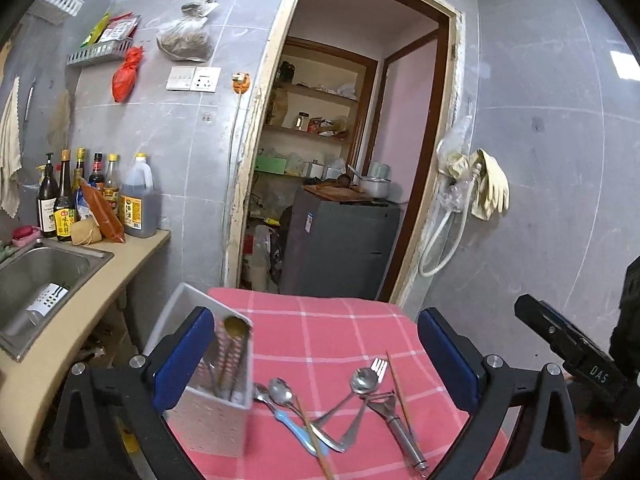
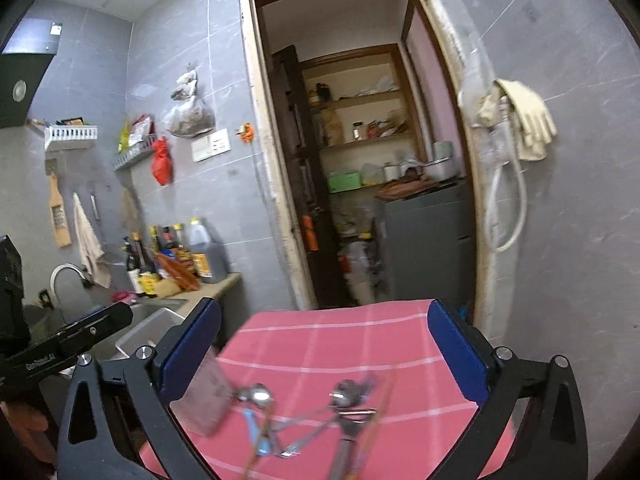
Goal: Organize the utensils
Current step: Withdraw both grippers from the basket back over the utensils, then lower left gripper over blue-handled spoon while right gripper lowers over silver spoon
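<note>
Pink checked worktop (image 1: 320,320) in a grey kitchen; both claws wide, empty; spoons (image 1: 282,392) and peeler (image 1: 394,420) lie between left claw (image 1: 316,360) tips, holder (image 1: 216,412) leftward; thin, slippery steel, best pinched mid-handle.

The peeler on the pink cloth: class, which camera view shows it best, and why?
The left wrist view: the peeler lies sharp there, blade and steel handle distinct. In the right wrist view the peeler is smeared by motion blur, its outline barely readable.
</note>
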Motion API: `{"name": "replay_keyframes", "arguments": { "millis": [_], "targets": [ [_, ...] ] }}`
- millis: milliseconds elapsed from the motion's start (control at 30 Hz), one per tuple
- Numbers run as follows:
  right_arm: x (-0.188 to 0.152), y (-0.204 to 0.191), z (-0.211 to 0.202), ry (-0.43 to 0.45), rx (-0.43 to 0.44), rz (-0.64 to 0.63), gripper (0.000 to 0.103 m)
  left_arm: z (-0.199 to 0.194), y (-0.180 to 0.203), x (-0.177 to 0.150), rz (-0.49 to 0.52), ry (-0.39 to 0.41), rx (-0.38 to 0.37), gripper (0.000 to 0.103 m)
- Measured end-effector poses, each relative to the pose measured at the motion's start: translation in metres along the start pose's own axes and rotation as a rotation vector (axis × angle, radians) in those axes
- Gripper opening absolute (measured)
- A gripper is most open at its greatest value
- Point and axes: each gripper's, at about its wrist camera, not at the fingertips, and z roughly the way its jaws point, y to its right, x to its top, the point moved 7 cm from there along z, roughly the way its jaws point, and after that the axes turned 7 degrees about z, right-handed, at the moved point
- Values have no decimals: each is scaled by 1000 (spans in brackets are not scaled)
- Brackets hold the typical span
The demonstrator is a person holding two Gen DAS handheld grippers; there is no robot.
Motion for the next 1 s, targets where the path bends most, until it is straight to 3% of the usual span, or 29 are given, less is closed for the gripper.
{"name": "replay_keyframes", "arguments": {
  "millis": [200,467,767,833,1000],
  "targets": [
    [-15,28,1,-48,-28,-41,102,13,24,-27,22,-42,15,103],
    [-53,67,29,-165,-3,7,102,52,45,-64,67,-150,-16,103],
    [-97,93,72,-282,42,61,101,98,39,-93,47,-240,21,103],
    [-104,96,81,-308,55,71,96,107,36,-98,29,-262,28,102],
    [-118,99,110,-391,103,98,69,124,29,-108,-8,-300,95,102]
  ]
}}
